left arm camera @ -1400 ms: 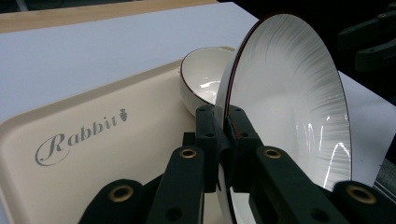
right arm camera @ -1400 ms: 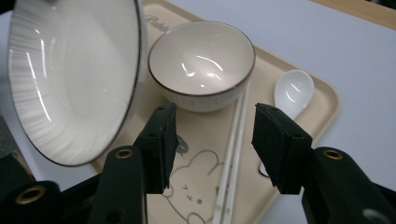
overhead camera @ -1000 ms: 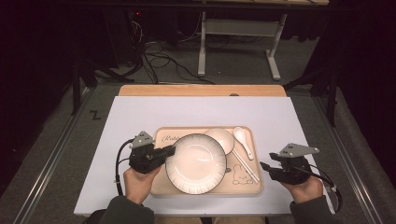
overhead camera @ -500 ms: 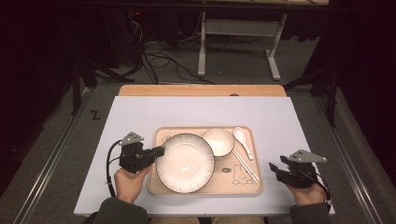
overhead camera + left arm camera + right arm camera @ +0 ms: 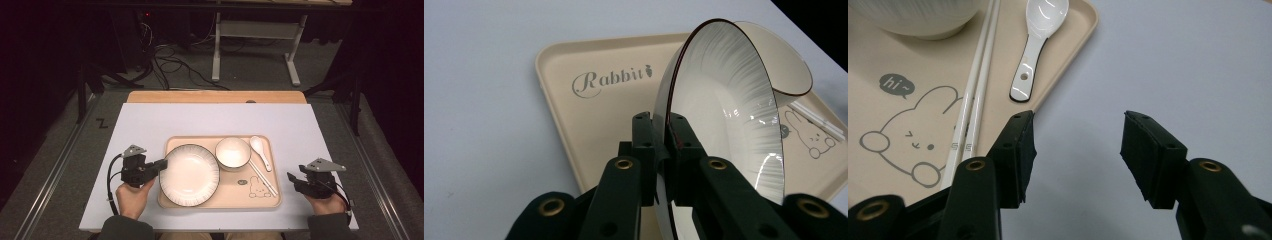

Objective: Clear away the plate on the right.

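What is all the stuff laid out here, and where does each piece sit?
tray: one, beige with a rabbit drawing, on the white mat near the person.
plate: one, white with a dark rim, on the tray's left half, its left edge pinched by a gripper.
bowl: one, white, at the tray's far middle.
spoon: one, white, on the tray right of the bowl.
chopsticks: one pair, white, on the tray between bowl and spoon.
mat: one, white, covering the wooden table.
left gripper: one, black, shut on the plate's rim, left of the tray.
right gripper: one, black, jaws open with nothing between them, over the mat right of the tray.
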The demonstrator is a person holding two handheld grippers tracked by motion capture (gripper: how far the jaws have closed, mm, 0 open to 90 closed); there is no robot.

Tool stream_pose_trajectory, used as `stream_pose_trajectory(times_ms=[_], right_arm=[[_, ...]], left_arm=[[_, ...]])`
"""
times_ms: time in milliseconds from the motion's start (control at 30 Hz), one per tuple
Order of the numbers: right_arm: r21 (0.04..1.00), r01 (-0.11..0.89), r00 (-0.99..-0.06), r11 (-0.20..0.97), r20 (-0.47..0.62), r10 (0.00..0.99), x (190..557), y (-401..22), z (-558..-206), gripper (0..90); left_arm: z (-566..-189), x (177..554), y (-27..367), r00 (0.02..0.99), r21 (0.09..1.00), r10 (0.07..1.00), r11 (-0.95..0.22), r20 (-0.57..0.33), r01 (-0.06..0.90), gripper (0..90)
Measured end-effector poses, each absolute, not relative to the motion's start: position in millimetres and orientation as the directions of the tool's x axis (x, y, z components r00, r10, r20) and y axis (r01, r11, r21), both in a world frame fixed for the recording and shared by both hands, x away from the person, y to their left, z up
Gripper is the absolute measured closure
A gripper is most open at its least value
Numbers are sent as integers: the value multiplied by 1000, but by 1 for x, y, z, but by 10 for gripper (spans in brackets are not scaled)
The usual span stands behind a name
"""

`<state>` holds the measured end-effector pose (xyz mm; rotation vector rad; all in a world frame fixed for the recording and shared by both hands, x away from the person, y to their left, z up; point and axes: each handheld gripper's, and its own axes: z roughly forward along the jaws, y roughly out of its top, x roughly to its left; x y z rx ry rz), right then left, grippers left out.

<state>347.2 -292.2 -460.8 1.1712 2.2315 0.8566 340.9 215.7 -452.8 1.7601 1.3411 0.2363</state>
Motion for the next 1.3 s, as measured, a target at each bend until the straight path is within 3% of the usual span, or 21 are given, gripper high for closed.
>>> stream_pose_trajectory(times_ms=[900,1200,1300], right_arm=[[693,570,-514,440,-117,850,345,-291,-466,470],[696,570,-510,437,-116,852,343,-294,-466,471],[696,574,-509,432,-111,854,343,-295,-466,471]], left_arm=[[-482,364,209,328,662,896,-53,-300,748,833],[-486,365,201,368,640,897,-135,-245,756,792],[-488,365,199,374,631,899,-156,-228,760,735]])
